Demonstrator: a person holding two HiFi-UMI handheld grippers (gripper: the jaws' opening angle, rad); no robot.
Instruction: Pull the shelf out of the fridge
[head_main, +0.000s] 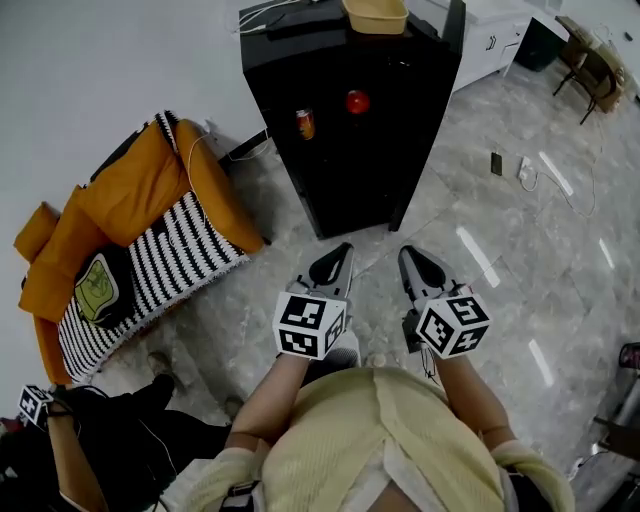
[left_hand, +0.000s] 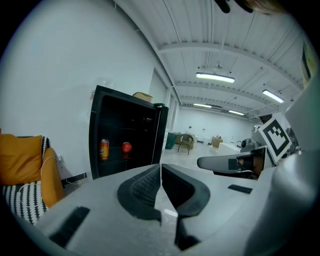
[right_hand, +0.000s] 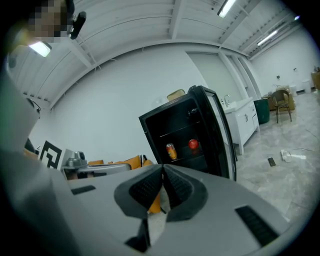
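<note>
A black fridge (head_main: 350, 110) stands open on the marble floor ahead of me. On its shelf (left_hand: 115, 160) rest an orange can (head_main: 305, 124) and a red apple (head_main: 357, 101); the same can (right_hand: 171, 150) and apple (right_hand: 193, 144) show in the right gripper view. My left gripper (head_main: 347, 247) and right gripper (head_main: 405, 252) hover side by side in front of my chest, well short of the fridge. Both point toward it. The left gripper (left_hand: 160, 167) has its jaws together with nothing between them. The right gripper (right_hand: 162, 170) is likewise shut and empty.
An orange sofa (head_main: 120, 200) with a striped cushion (head_main: 160, 265) sits left of the fridge. A tan basket (head_main: 375, 14) lies on the fridge top. A phone (head_main: 497, 163) and a cable lie on the floor at right. Another person's arm (head_main: 70, 450) is at lower left.
</note>
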